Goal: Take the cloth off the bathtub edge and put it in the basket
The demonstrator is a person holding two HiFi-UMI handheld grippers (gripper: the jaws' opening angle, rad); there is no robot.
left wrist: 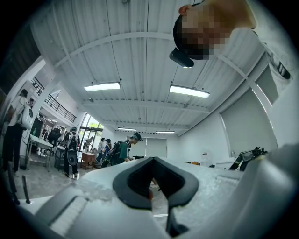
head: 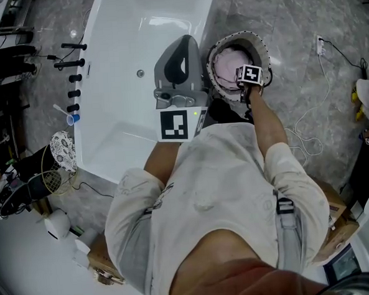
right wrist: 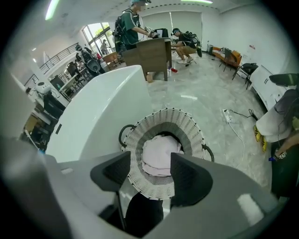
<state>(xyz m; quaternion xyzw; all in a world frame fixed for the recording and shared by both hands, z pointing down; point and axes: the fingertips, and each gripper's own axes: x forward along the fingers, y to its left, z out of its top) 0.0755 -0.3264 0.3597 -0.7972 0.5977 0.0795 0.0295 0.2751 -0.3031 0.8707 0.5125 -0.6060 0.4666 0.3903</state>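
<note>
The pale pink cloth (head: 226,63) (right wrist: 159,151) lies bunched inside the round woven basket (head: 213,58) (right wrist: 163,116), which stands on the floor against the right side of the white bathtub (head: 129,53) (right wrist: 103,107). My right gripper (head: 247,77) (right wrist: 150,161) hangs over the basket and points steeply down; it is open, with nothing between its pads and the cloth below them. My left gripper (head: 184,44) (left wrist: 152,161) is held out over the tub's rim, about level, shut and empty.
A white power strip (head: 320,44) (right wrist: 227,114) with a trailing cable lies on the marble floor right of the basket. Black tap fittings (head: 73,63) line the tub's left side. People, desks and chairs stand further back in the room.
</note>
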